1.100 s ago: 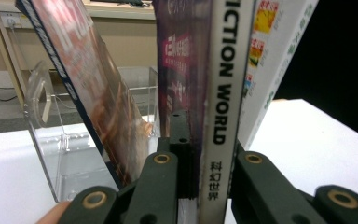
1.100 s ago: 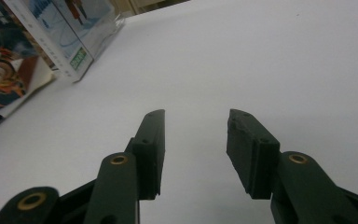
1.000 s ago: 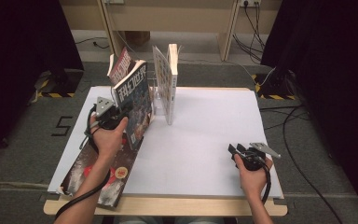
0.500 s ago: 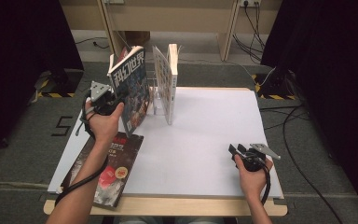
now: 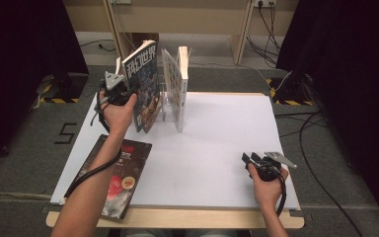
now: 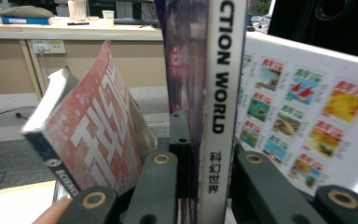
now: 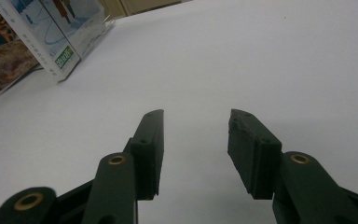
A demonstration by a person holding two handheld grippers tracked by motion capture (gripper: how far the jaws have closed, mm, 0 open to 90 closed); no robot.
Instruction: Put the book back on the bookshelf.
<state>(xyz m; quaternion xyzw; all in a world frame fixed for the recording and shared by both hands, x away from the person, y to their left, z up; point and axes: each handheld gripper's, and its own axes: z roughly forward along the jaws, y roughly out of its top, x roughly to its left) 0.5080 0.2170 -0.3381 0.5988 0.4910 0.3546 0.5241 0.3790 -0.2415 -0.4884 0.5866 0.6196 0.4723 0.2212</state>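
**Magazine held upright at the rack**

The magazine [image 5: 143, 84] with the white spine reading "CTION WORLD" [image 6: 216, 93] stands upright near the far left of the white table [image 5: 217, 148], just beside a clear rack [image 5: 170, 106] where 2 white-covered books [image 5: 177, 84] stand. The left gripper [image 5: 121, 91] clamps it by the spine; in the left gripper view the black jaws press on either side of the spine low down. To its left a red-covered magazine [image 6: 93, 126] leans away, its pages fanning out at the top.

Nearer the person, 1 dark magazine [image 5: 116, 177] lies flat at the table's left front edge, under the left forearm.

Well apart, at the front right, the right gripper [image 5: 251, 163] rests low over the bare white surface. Its jaws stand apart with nothing between them [image 7: 196, 140].
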